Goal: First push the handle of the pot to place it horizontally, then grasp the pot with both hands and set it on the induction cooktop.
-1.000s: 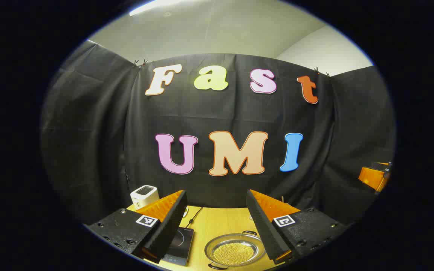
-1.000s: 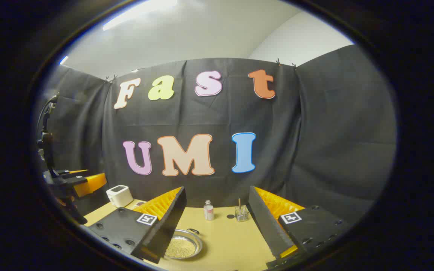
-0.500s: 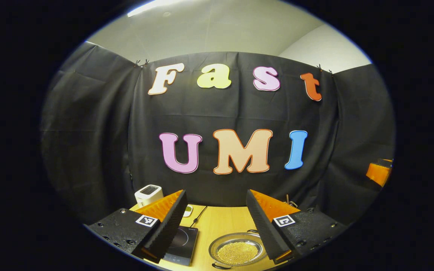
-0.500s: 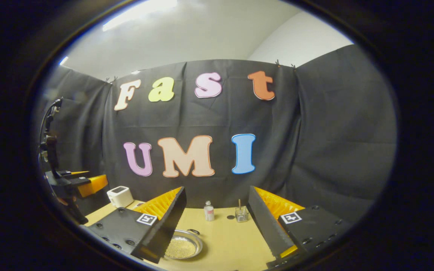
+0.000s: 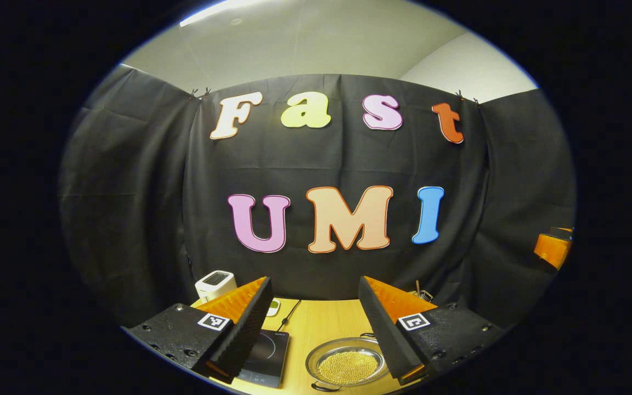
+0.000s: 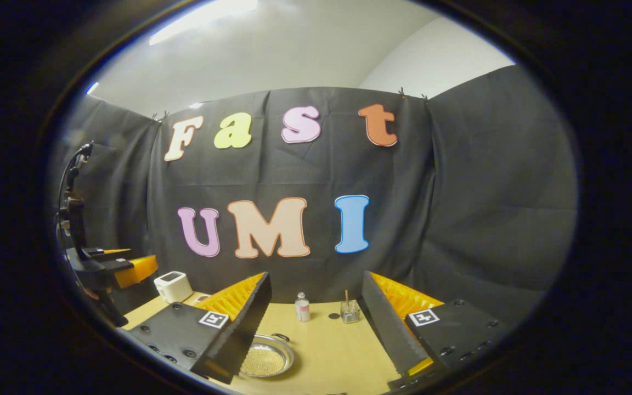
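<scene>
Since a second ago, the left hand-held gripper point(image 5: 313, 329) has drifted slightly, fingers apart and empty like the right hand-held gripper point(image 6: 316, 334). The pot point(image 5: 348, 366) sits on the bench point(image 5: 316, 323) beside the induction cooktop point(image 5: 265, 356). A careless push on a handle could slide it and spill its beads.

**Bystanders on a wooden table, under a pale ceiling**

A light wooden table point(image 6: 327, 343) runs along the bottom of the right gripper view. At its far edge, centre frame, a small white bottle point(image 6: 302, 308) stands near a clear glass cup point(image 6: 350, 312) holding a thin stick, with a dark round spot on the wood between them. At lower left sits a white boxy appliance point(image 6: 173, 286), seen again at lower left of the left gripper view point(image 5: 215, 284). There, a black cable point(image 5: 288, 317) trails across the table. A ceiling light point(image 6: 201, 21) glows at upper left.
</scene>
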{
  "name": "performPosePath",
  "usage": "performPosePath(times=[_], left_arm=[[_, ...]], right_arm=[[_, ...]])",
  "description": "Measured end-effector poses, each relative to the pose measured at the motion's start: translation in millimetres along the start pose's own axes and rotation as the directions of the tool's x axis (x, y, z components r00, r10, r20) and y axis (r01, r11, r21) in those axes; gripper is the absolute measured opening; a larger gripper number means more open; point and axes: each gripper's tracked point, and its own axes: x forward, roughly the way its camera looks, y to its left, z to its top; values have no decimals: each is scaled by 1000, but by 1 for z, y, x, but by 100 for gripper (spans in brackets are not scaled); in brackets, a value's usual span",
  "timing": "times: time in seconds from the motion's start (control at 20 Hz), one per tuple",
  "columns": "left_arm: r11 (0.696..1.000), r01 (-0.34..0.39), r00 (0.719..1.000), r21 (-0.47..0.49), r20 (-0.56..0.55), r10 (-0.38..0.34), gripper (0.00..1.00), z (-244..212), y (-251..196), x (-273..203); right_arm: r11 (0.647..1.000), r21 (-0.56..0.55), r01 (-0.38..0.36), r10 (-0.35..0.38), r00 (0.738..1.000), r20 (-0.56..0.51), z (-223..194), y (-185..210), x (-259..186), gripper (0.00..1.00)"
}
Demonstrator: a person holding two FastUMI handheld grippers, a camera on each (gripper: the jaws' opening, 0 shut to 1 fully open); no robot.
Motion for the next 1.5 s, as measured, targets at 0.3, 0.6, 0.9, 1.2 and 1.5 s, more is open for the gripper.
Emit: performPosePath(times=[0.3, 0.6, 0.9, 1.2, 1.5], left_arm=[[1000, -8, 1000, -17, -8, 7, 96, -6, 3, -9], [999, -33, 999, -23, -30, 32, 96, -16, 13, -19], [999, -36, 998, -37, -59, 34, 92, -30, 16, -24], [998, -38, 995, -44, -91, 34, 96, -49, 20, -28], [995, -80, 995, -52, -71, 76, 93, -49, 34, -34]], right_arm=[[1000, 5, -5, 5, 1000, 17, 2, 2, -9, 100], [1000, 22, -14, 13, 1000, 24, 3, 3, -17, 100], [1000, 21, -22, 22, 1000, 1, -7, 6, -20, 100], [998, 18, -65, 65, 997, -49, -26, 21, -15, 87], [991, -1, -131, 130, 983, -129, -56, 33, -3, 2]])
